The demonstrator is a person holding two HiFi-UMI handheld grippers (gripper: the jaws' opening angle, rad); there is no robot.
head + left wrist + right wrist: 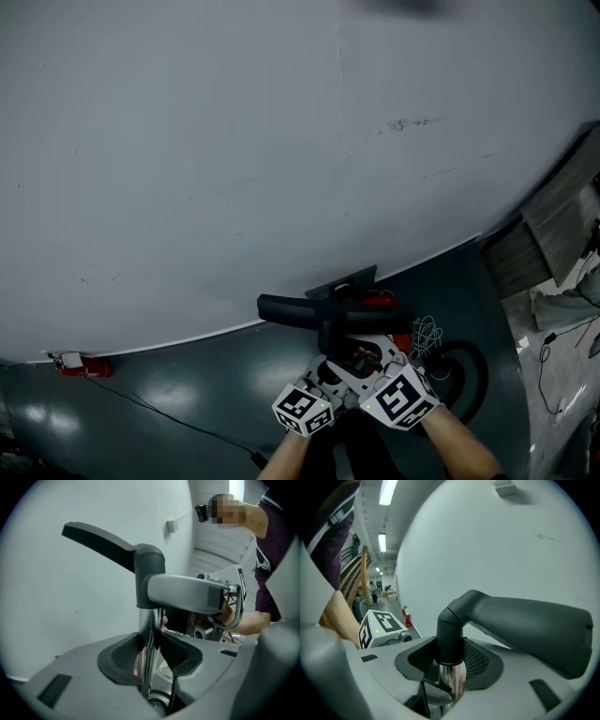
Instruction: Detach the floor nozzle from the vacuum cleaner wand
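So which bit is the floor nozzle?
Start at the pale wall; at its foot the left gripper clamps a shiny metal wand. The floor nozzle is the matte black piece capping that wand, its neck in the right gripper, spreading into a wide flat bar.

Dark floor fills the lower frame; red object lower left; thin cable crossing; vacuum bottom centre.

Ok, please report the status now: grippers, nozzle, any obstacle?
Both shut: left gripper on wand, right gripper on floor nozzle neck. Nozzle seated on wand, not yet off. No obstacle seen.
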